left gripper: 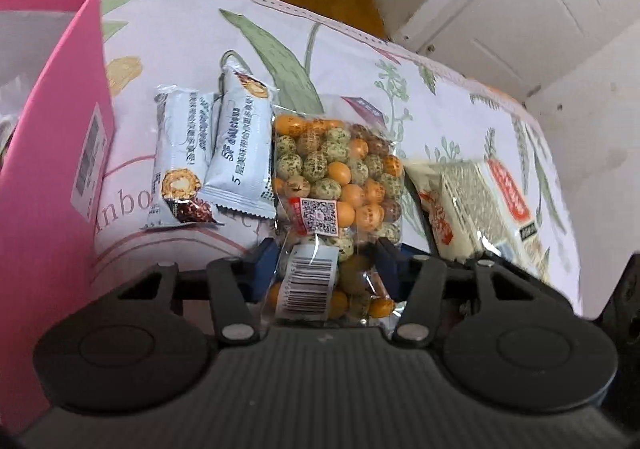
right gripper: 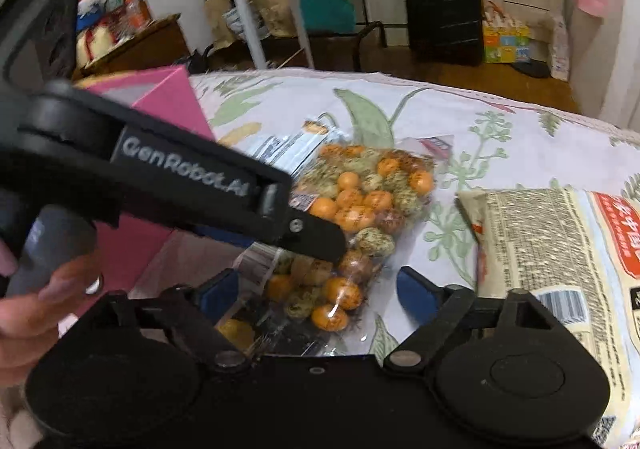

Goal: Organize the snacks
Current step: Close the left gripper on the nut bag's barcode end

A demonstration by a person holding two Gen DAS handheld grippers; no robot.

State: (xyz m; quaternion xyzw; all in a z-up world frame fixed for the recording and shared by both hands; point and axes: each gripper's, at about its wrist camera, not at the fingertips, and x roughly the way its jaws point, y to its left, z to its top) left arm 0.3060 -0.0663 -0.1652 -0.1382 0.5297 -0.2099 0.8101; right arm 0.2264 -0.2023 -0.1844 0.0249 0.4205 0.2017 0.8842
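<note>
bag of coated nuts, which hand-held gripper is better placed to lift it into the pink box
Left. The left hand-held gripper has its blue pads on both sides of the bag of coated nuts, with the pink box beside it. The right hand-held gripper stands wide open, pads clear of the bag.

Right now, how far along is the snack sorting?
Early. Something pale already sits inside the pink box. The left hand-held gripper brackets the clear bag of coated nuts. Two white bars and a seed pack remain on the cloth.
</note>
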